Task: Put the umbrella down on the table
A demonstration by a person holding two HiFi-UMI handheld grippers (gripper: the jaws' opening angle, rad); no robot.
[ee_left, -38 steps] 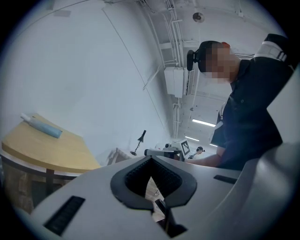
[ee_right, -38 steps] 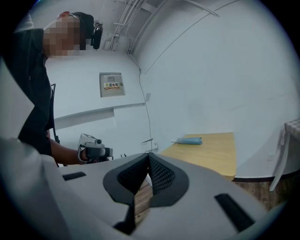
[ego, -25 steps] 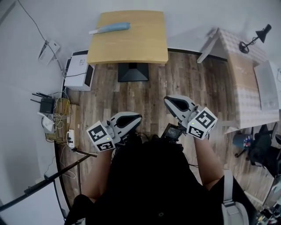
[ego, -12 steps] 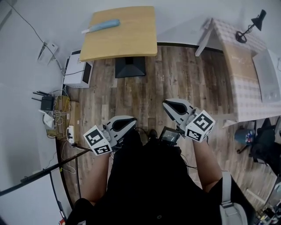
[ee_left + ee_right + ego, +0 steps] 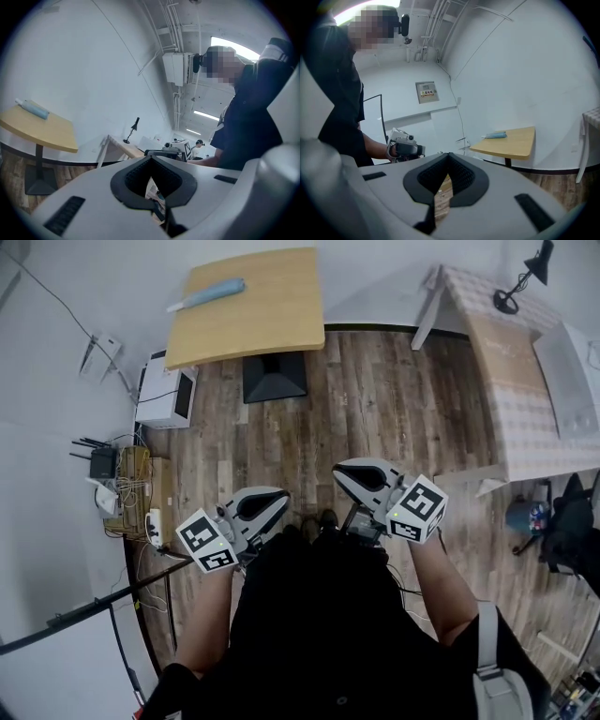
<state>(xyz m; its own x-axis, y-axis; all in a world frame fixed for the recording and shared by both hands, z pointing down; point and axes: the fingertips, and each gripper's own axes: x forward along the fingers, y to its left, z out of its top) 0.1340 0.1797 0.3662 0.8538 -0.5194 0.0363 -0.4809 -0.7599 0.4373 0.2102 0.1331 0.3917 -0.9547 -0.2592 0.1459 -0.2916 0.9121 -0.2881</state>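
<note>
A folded light-blue umbrella (image 5: 208,293) lies on the far left part of the small wooden table (image 5: 272,306). It also shows in the left gripper view as the umbrella (image 5: 32,108) on the table (image 5: 47,133), and in the right gripper view as the umbrella (image 5: 495,135) on the table (image 5: 513,143). My left gripper (image 5: 278,499) and right gripper (image 5: 343,471) hang close to my body over the wooden floor, well short of the table. Both are shut with nothing in them, as the left gripper (image 5: 150,161) and right gripper (image 5: 449,155) show in their own views.
A white box (image 5: 167,390) stands on the floor left of the table, with a router and cables (image 5: 105,470) nearer me. At the right is a cloth-covered table (image 5: 525,381) with a black lamp (image 5: 521,277). A dark pole (image 5: 94,610) crosses the lower left.
The table with the umbrella has drifted up and left in the head view and looks farther off. Both grippers have come back with me, still shut and empty.
</note>
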